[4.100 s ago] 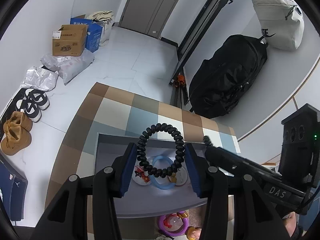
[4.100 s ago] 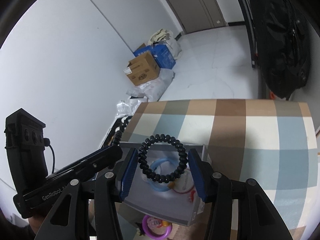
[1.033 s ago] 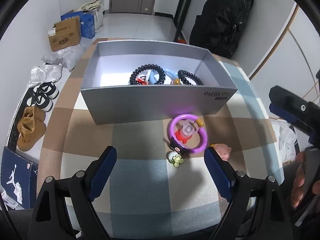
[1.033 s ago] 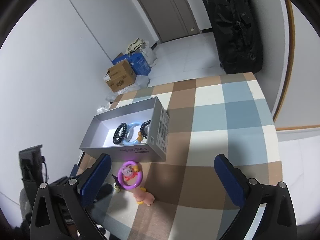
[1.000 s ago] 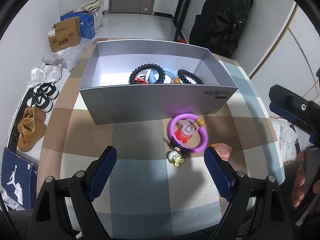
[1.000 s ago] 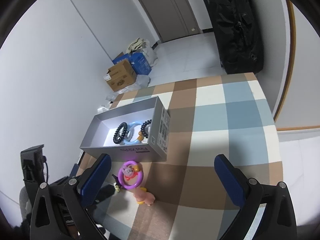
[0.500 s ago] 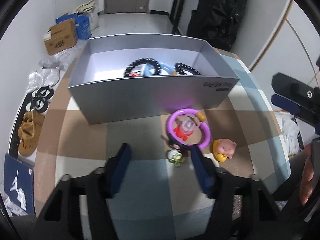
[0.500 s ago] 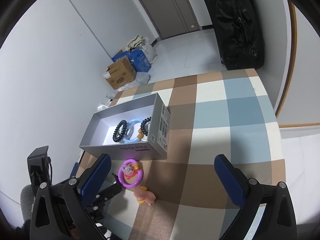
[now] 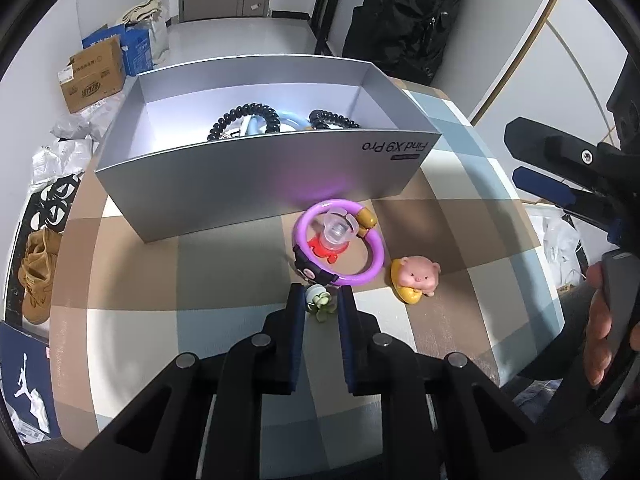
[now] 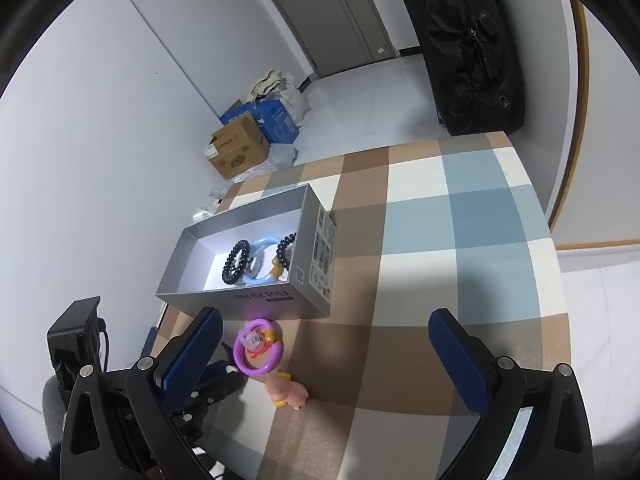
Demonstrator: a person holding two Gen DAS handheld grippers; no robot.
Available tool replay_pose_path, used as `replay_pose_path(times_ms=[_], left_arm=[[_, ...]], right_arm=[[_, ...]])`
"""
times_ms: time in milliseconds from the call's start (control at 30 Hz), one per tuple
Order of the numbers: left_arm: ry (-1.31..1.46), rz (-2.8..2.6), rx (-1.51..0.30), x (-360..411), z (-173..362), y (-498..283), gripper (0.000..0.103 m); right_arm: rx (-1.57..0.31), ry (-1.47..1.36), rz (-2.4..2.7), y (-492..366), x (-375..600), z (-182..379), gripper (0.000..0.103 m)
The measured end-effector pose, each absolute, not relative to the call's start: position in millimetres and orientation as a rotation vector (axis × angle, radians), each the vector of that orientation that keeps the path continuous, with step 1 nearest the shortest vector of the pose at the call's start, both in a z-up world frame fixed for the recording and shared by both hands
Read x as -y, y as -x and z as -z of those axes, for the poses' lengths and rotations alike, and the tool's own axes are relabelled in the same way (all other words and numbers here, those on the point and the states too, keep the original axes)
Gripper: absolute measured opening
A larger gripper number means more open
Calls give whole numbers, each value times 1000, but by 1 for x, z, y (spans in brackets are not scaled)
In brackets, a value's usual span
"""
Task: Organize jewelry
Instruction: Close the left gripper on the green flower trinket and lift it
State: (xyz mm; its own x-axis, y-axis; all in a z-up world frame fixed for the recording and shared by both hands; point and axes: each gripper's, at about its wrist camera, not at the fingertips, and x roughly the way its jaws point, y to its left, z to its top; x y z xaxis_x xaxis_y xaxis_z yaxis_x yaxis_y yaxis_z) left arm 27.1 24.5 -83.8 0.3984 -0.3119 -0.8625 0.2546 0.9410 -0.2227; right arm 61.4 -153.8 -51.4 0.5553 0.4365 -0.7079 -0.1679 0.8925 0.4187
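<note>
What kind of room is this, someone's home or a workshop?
Most likely a room in a home. A checked tablecloth covers the table, shoes and cardboard boxes sit on the floor by the wall, and a big black bag leans near a plain door.

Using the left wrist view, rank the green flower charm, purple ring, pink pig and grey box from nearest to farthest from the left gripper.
1. Green flower charm: between the left gripper's jaws.
2. Purple ring: just beyond.
3. Pink pig: off to the right.
4. Grey box: farthest, behind the ring.
</note>
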Motion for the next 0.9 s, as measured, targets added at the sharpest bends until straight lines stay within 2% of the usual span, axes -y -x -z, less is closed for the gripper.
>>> replay_pose_path(times_ms=[333,900], left_arm=[[148,367,-1132,-34,78,-26,11],[313,334,-989,-60,42,-32,11]], right_arm=[[-929,-308,-361,-62,152,54,103],[-982,-191,-389,-54,135,65,103]])
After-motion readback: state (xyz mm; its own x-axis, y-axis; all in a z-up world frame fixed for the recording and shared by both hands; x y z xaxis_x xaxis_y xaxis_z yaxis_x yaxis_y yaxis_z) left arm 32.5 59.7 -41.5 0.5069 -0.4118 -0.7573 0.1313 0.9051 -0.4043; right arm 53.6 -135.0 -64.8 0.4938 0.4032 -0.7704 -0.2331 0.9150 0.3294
